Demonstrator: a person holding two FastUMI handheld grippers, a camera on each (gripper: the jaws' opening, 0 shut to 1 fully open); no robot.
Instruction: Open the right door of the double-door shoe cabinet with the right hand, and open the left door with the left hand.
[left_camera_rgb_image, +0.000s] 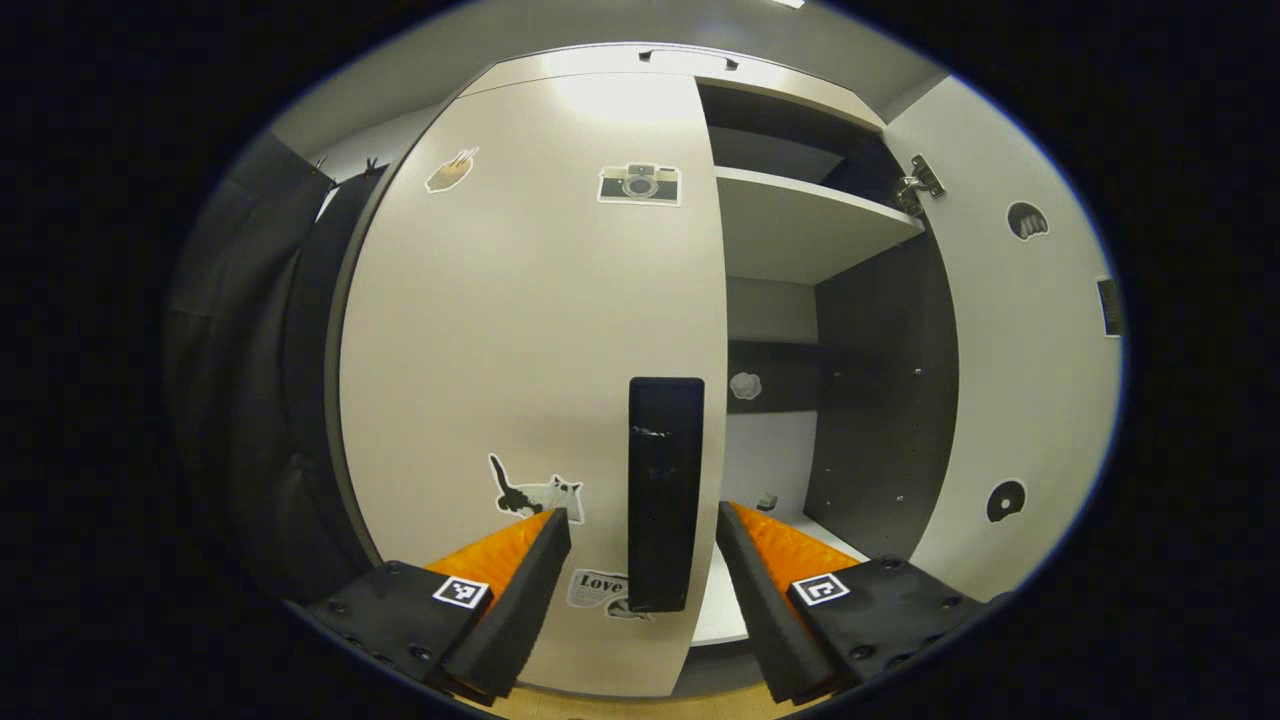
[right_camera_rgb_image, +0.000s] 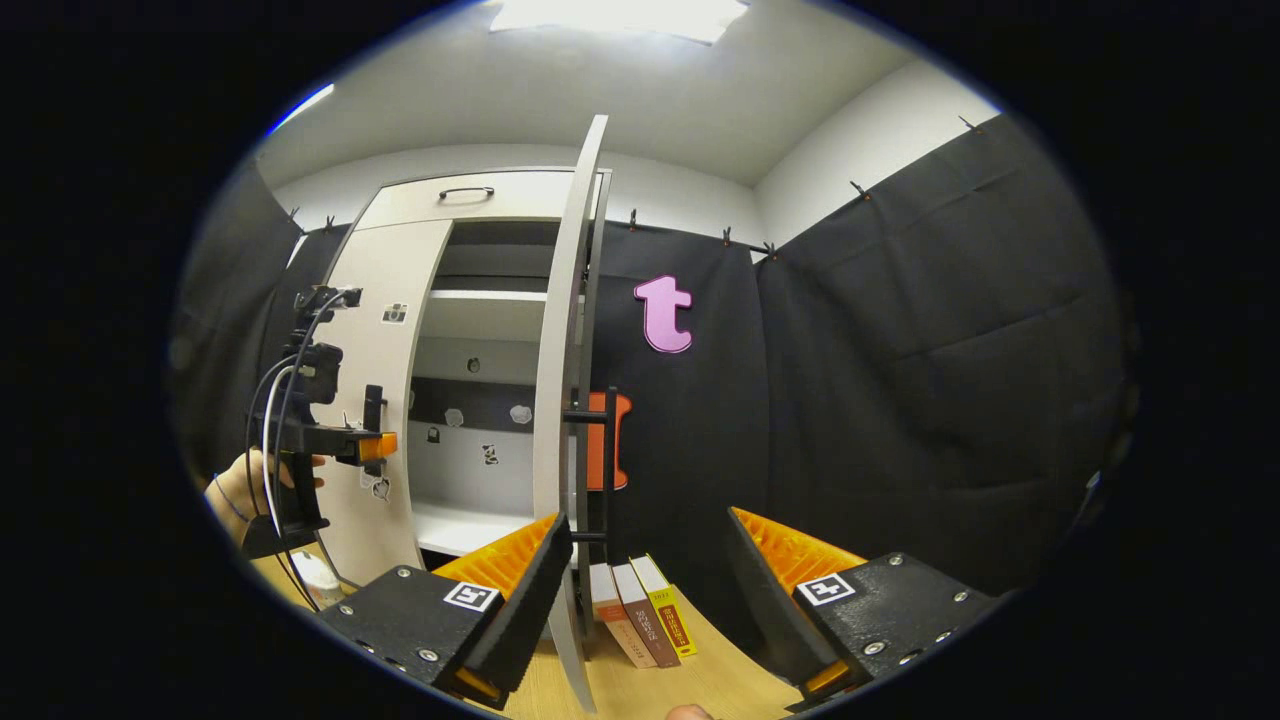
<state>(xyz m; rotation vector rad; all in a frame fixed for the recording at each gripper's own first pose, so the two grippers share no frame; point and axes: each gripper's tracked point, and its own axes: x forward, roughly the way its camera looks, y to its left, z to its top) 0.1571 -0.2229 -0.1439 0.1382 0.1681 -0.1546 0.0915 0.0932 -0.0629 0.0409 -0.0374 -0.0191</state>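
The cabinet's left door (left_camera_rgb_image: 520, 340) is a pale panel with stickers, and it stands closed. Its black vertical handle (left_camera_rgb_image: 665, 490) sits between the fingers of my left gripper (left_camera_rgb_image: 643, 512), which is open with a gap on each side of the handle. The right door (left_camera_rgb_image: 1010, 350) is swung wide, baring the shelves (left_camera_rgb_image: 800, 220). In the right gripper view that right door (right_camera_rgb_image: 562, 400) appears edge-on, with its black handle (right_camera_rgb_image: 600, 470) just past my open right gripper (right_camera_rgb_image: 645, 560), which holds nothing. A hand (right_camera_rgb_image: 235, 490) holds the left gripper (right_camera_rgb_image: 370, 445) at the left door (right_camera_rgb_image: 385, 400).
Three books (right_camera_rgb_image: 640, 610) lie on the wooden floor (right_camera_rgb_image: 700, 680) by the foot of the open right door. Black cloth walls (right_camera_rgb_image: 900, 400) close in the booth on the right and behind the cabinet. A drawer with a handle (right_camera_rgb_image: 465, 192) tops the cabinet.
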